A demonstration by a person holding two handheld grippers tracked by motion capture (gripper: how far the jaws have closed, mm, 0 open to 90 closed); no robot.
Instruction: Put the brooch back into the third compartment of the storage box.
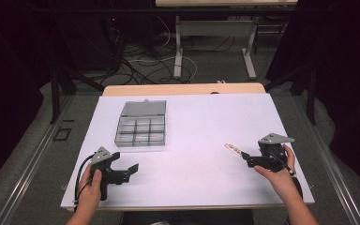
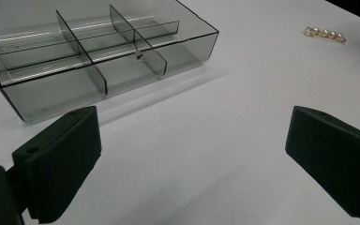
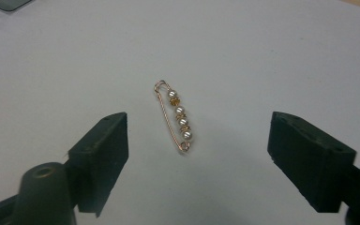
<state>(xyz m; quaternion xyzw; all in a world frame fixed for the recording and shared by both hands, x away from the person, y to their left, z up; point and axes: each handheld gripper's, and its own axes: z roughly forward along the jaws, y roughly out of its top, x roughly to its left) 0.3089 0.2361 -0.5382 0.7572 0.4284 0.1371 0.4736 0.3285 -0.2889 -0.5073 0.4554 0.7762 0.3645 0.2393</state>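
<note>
Pearl pin [image 3: 176, 116]: flat on worktop [image 3: 262, 56], ungrasped, just ahead of and between right gripper [image 3: 198, 154] fingers, spread wide, empty. Left gripper [image 2: 192, 164] likewise wide, empty. Compartment box [image 2: 98, 51] still unfilled; pickup and placement remain.

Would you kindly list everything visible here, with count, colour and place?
beaded pin: one, gold with white pearls, on the sheet just ahead of the right tongs
compartment box: one, clear grey, lid open, far left of the sheet
white sheet: one, covering the table
wooden tabletop: one, tan, far edge showing
left tongs: one, black, open, near left
right tongs: one, black, open, pointing at the pin
hands: two, gripping the tongs
</note>
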